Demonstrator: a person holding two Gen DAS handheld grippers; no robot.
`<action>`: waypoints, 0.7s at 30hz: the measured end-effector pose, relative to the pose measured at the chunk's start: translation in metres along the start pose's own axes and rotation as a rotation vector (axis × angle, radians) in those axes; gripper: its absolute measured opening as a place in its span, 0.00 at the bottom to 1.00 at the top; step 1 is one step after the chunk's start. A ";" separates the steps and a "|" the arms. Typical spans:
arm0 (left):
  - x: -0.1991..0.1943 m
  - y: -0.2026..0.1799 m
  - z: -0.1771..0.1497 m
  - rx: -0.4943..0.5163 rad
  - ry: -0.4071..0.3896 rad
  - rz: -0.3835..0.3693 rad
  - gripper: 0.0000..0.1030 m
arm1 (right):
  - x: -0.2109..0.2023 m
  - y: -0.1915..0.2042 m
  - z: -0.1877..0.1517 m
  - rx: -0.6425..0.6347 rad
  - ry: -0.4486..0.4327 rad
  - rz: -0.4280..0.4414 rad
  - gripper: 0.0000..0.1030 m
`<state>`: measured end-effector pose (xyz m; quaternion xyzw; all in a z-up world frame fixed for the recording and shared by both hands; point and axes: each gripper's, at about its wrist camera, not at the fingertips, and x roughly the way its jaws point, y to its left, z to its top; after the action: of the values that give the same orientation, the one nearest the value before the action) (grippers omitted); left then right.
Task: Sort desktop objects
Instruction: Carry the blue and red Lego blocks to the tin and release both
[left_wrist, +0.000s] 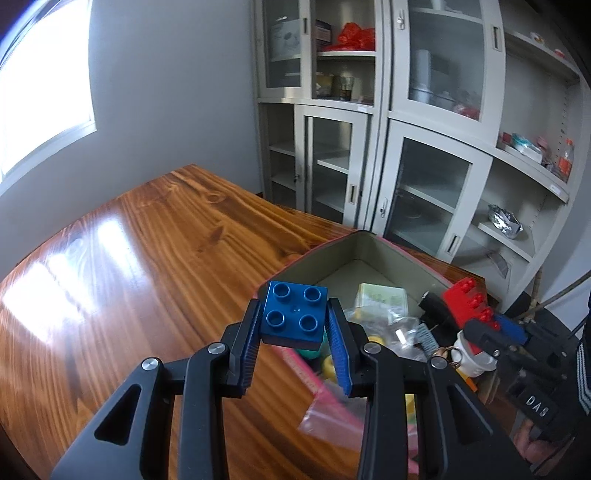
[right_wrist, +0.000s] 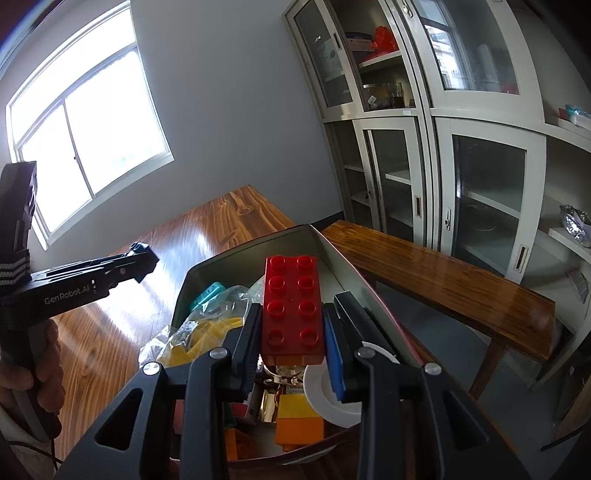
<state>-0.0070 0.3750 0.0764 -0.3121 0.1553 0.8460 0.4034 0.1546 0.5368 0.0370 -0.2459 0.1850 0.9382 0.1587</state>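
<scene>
My left gripper (left_wrist: 295, 325) is shut on a blue four-stud brick (left_wrist: 293, 314), held above the near left edge of an open box (left_wrist: 354, 245). My right gripper (right_wrist: 293, 328) is shut on a red eight-stud brick (right_wrist: 293, 306), held over the same box (right_wrist: 258, 243). The right gripper with its red brick (left_wrist: 469, 302) also shows at the right of the left wrist view. The left gripper (right_wrist: 144, 258) shows side-on at the left of the right wrist view; its brick is hidden there.
The box holds yellow pieces in clear bags (right_wrist: 207, 332), an orange brick (right_wrist: 299, 424), a white tape roll (right_wrist: 332, 391), a teal item (right_wrist: 208, 293) and a card (left_wrist: 382, 297). A wooden table (left_wrist: 147, 240) carries it. Glass cabinets (left_wrist: 369, 147) stand behind; a wooden bench (right_wrist: 443, 273) is right.
</scene>
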 end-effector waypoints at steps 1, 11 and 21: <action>0.002 -0.004 0.001 0.005 0.002 -0.007 0.36 | 0.000 -0.001 0.000 0.001 0.002 0.002 0.34; 0.022 -0.029 0.005 0.028 0.043 -0.094 0.64 | -0.007 -0.011 0.000 0.033 -0.020 -0.037 0.59; 0.009 -0.004 0.000 -0.043 0.023 -0.074 0.64 | -0.014 -0.001 -0.003 0.033 -0.039 -0.028 0.71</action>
<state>-0.0083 0.3827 0.0709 -0.3361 0.1299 0.8300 0.4259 0.1679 0.5333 0.0421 -0.2274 0.1937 0.9374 0.1793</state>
